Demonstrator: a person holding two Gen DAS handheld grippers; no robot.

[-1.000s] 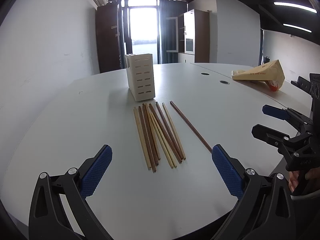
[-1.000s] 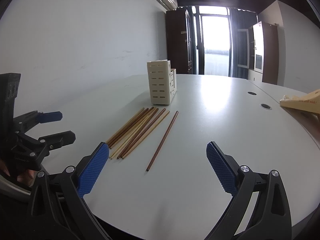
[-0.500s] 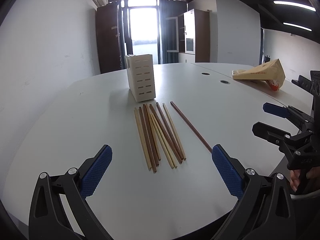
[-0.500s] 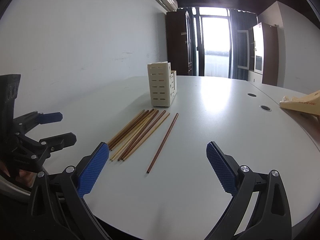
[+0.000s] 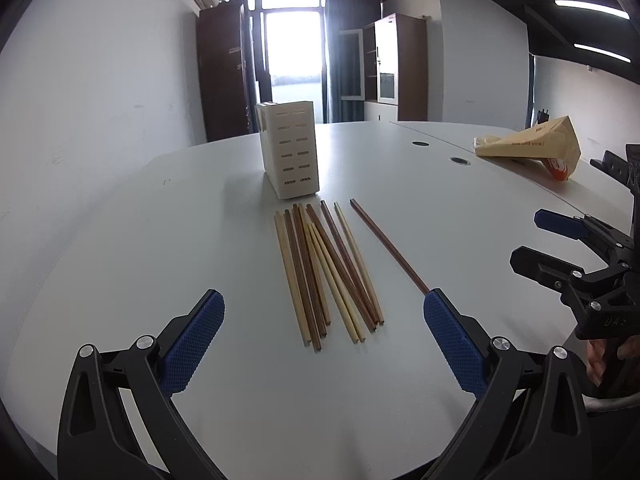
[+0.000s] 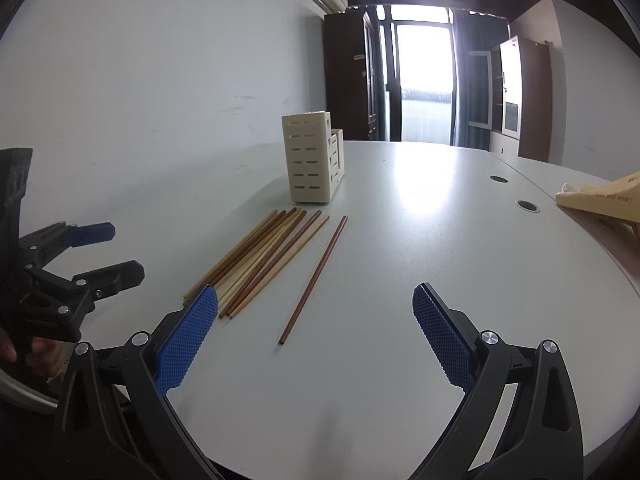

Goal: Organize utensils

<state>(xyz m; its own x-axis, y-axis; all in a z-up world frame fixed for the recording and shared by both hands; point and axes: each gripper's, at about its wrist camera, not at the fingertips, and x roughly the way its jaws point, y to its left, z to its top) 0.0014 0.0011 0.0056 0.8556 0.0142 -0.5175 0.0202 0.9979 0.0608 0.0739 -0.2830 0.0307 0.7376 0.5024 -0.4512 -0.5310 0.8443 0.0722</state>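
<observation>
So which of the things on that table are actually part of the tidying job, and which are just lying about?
Part of the job:
- bundle of chopsticks
- single dark chopstick lying apart from the bundle
- cream slotted holder
- left gripper and right gripper, both open

Just lying about:
- yellow paper bag

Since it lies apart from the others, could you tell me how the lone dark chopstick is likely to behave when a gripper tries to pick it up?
The lone dark chopstick looks thin and straight, so probably stiff and light. It lies flat on the smooth table, so it may slide or roll when nudged.
</observation>
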